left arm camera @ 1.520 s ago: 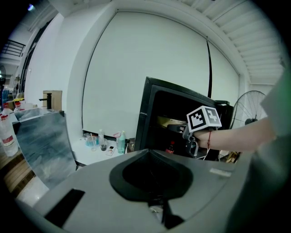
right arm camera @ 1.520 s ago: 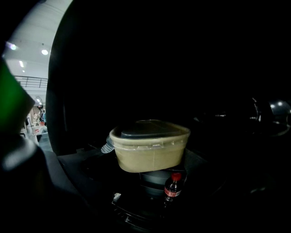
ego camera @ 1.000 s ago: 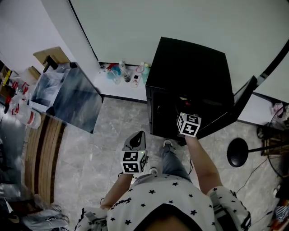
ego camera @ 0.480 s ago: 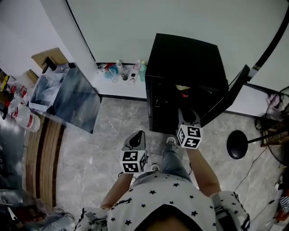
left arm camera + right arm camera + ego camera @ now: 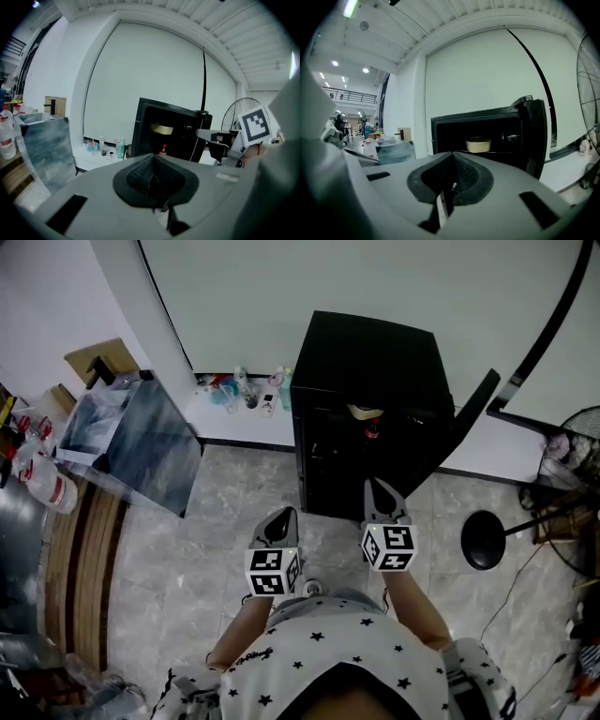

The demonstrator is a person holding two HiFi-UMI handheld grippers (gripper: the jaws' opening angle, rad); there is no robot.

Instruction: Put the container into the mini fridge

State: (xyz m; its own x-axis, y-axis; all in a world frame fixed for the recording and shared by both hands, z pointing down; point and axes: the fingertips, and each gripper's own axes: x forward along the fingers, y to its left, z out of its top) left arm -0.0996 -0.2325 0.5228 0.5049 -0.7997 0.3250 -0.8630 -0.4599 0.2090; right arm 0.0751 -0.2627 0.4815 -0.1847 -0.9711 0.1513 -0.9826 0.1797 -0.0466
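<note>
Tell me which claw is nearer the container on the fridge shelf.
Right. The right claw sits just in front of the open mini fridge, below the container in the head view; the left claw hangs further back and off to the left.

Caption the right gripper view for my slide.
Right gripper, jaws just closed and empty, faces the open mini fridge with the container on its shelf.

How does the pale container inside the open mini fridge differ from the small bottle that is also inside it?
The container is low, wide and pale; the bottle is narrow, upright and partly red. The container sits on the upper shelf; the bottle stands on a lower level, beneath it. Both are inside the black mini fridge, whose door stands open.
</note>
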